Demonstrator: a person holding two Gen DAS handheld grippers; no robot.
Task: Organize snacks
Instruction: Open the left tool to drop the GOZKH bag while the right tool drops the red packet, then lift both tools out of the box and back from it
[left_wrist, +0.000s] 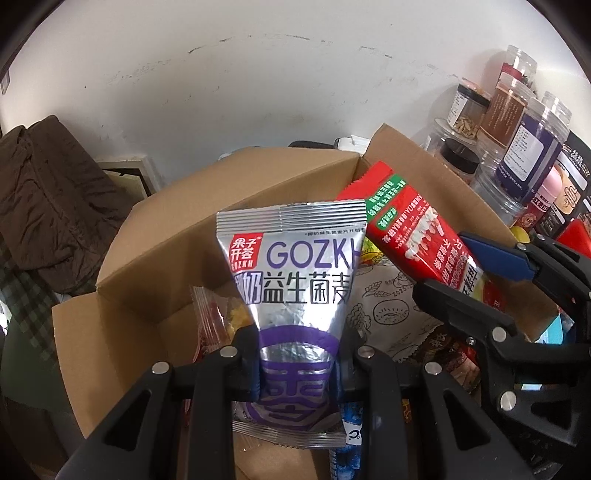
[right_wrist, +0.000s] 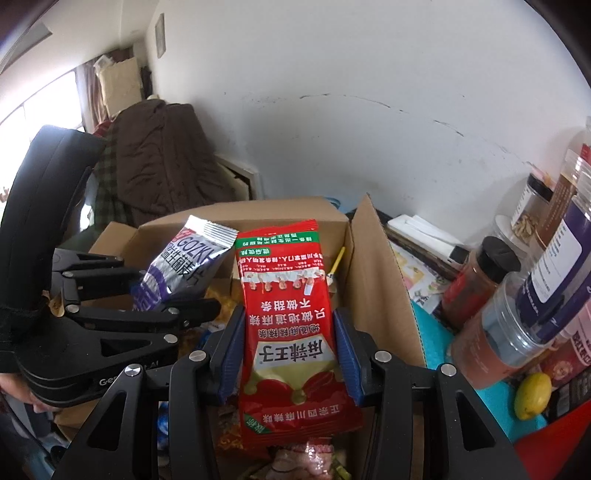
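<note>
Nearest the left wrist camera, the left gripper (left_wrist: 297, 363) is clenched on the lower half of a silver packet (left_wrist: 295, 273), which stands upright between the pads with its crimped top edge uppermost. Nearest the right wrist camera, the right gripper (right_wrist: 286, 354) grasps a red packet (right_wrist: 290, 314) by its two long edges, printing upside down to that view. Both packets hang over the open cardboard box (left_wrist: 155, 236), probably so that each can be let go into it without the two tools colliding; the grippers sit side by side, close but apart.

Beneath them the box holds loose snacks (left_wrist: 391, 306), among them a pale printed bag and an orange-wrapped piece. Their full number is hidden by the grippers and the held packets, and the floor of the box cannot be seen.

Beyond the box's right flap stand clear jars (right_wrist: 517, 317) with dark lids, cut off by the lens edge, and a yellow lemon-like object (right_wrist: 532, 395) on a blue surface. To the far left a brown coat (right_wrist: 166, 162) lies against the marked white wall (left_wrist: 258, 74).
</note>
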